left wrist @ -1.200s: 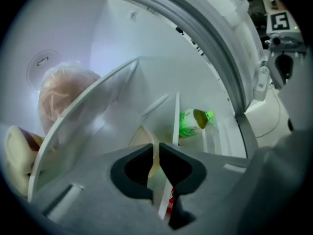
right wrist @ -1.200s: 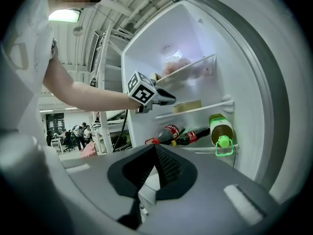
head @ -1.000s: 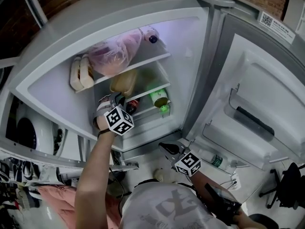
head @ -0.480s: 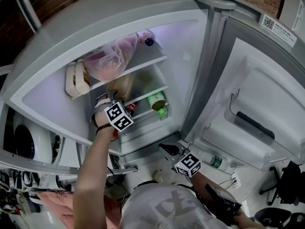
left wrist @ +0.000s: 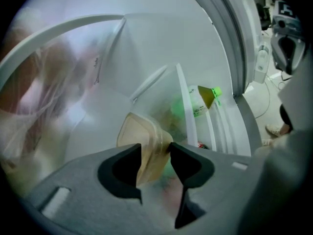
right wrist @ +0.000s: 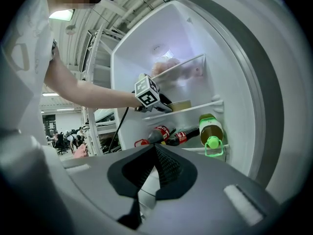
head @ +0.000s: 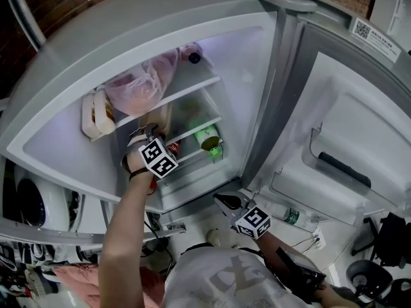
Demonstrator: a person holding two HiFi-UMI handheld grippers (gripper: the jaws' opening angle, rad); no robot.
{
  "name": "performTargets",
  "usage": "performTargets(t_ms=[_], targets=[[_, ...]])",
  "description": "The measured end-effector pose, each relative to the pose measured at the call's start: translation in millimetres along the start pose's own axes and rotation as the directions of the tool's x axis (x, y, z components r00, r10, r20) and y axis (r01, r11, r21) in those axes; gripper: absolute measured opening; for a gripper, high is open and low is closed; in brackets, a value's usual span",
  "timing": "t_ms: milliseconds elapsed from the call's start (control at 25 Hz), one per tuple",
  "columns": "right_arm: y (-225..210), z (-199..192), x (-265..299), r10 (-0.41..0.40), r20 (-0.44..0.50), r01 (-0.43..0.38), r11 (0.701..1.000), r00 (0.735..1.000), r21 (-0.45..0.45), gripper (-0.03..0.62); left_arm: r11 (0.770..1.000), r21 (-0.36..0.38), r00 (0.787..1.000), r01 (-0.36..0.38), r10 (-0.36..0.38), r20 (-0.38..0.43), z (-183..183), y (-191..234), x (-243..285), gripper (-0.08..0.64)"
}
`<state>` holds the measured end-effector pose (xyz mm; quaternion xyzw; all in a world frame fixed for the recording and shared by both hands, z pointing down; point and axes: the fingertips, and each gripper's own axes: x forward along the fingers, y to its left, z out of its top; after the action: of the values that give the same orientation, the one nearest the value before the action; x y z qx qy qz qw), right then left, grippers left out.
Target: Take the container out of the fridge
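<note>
A tan, lidded plastic container (head: 157, 116) sits on the fridge's middle shelf. My left gripper (head: 153, 131) reaches in to it. In the left gripper view the container (left wrist: 142, 136) fills the gap of the left gripper (left wrist: 155, 151), whose jaws are closing with both tips against its sides. From the right gripper view I see the left gripper (right wrist: 149, 96) at the container (right wrist: 180, 105) on the shelf. My right gripper (head: 226, 202) hangs low outside the fridge, shut and holding nothing (right wrist: 155, 148).
A pink bag (head: 138, 82) fills the top shelf. A green-capped bottle (head: 209, 136) and cola bottles (right wrist: 168, 133) lie on the shelf below the container. The open fridge door (head: 347, 140) stands at the right, with a bottle (head: 292, 217) in its lower rack.
The left gripper has edged a little deeper onto the middle shelf, up to the container. The right gripper has stayed where it was.
</note>
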<state>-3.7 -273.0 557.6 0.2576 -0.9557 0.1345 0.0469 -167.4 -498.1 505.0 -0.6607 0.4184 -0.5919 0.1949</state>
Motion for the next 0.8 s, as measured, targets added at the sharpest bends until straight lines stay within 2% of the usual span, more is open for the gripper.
performTargets(t_ms=[560, 800], targets=[[10.3, -5.7, -2.8, 0.008, -0.007, -0.008, 1.000, 1.000, 0.004, 0.009, 0.999, 0.017, 0.993, -0.046, 0.044, 0.107, 23.1, -18.4, -32.6, 0.149], [15.8, -9.9, -7.3, 0.013, -0.010, -0.013, 1.000, 1.000, 0.009, 0.008, 0.998, -0.008, 0.987, -0.064, 0.064, 0.150, 30.6, -22.2, -49.0, 0.140]])
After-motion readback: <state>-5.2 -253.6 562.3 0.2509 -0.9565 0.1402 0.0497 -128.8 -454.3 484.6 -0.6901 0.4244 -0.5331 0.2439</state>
